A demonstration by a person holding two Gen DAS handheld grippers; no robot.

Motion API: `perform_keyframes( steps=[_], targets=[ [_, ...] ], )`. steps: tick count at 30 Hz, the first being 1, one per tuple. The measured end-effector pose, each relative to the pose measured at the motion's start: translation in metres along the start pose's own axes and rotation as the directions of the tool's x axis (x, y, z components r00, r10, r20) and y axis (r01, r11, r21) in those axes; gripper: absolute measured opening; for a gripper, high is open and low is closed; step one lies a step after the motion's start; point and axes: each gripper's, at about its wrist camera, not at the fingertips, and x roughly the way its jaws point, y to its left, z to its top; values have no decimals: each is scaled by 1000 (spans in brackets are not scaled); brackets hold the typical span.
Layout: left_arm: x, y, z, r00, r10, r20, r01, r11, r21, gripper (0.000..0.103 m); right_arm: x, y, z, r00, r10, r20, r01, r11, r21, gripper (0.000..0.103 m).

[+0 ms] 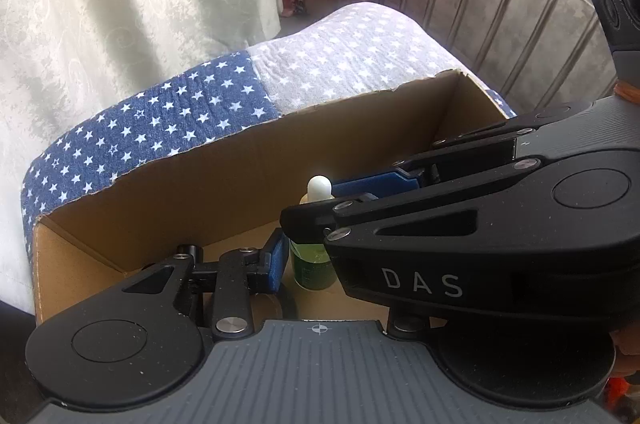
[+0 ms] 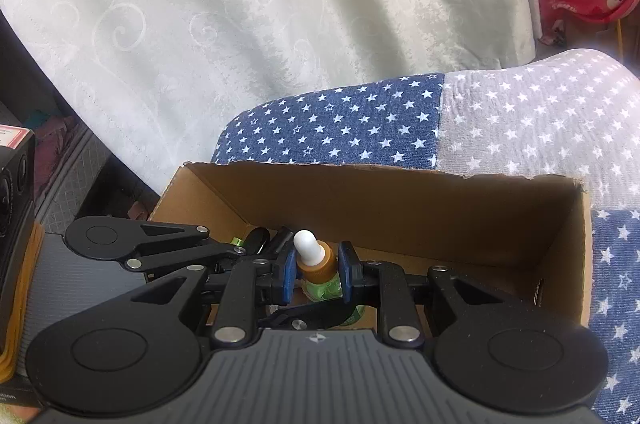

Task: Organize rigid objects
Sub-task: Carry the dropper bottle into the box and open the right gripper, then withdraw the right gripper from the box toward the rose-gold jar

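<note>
Your right gripper has its fingers clamped on the dropper bottle inside the cardboard box; next, open them. The left gripper stands open beside it, empty.

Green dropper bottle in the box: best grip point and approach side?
Grip the brown collar under the white bulb, pads on opposite sides, coming from above through the cardboard box's open top. The green dropper bottle stands upright and its walls block a low approach. The right gripper already brackets that collar; the left gripper sits lower, beside the body.
</note>
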Motion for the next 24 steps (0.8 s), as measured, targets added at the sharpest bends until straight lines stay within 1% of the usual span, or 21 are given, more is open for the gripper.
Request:
perform_keyframes(
  steps=[5, 9, 12, 15, 20, 24],
  targets=[
    [3, 4, -2, 1000, 3, -24, -3, 1000, -4, 34, 12, 0, 1, 999, 6, -32, -6, 1000, -7, 25],
    [2, 5, -3, 1000, -9, -15, 9, 1000, -6, 36, 14, 1, -1, 999, -22, -26, 21, 1000, -23, 26],
    [-2, 2, -4, 1000, -12, 1, 12, 1000, 4, 40, 13, 1, 0, 999, -35, -24, 34, 999, -18, 26],
    [-7, 1, -6, 1000, -12, 11, 12, 1000, 13, 46, 9, 0, 0, 999, -45, -25, 45, 999, -6, 27],
    [-28, 4, -12, 999, -12, 52, 11, 1000, 20, 57, -20, 0, 2, 999, -9, 47, 7, 999, 31, 29],
    [-55, 13, -19, 996, -18, 92, 17, 1000, 6, 58, -60, 4, -3, 991, 37, 129, -45, 997, 65, 29]
  ],
)
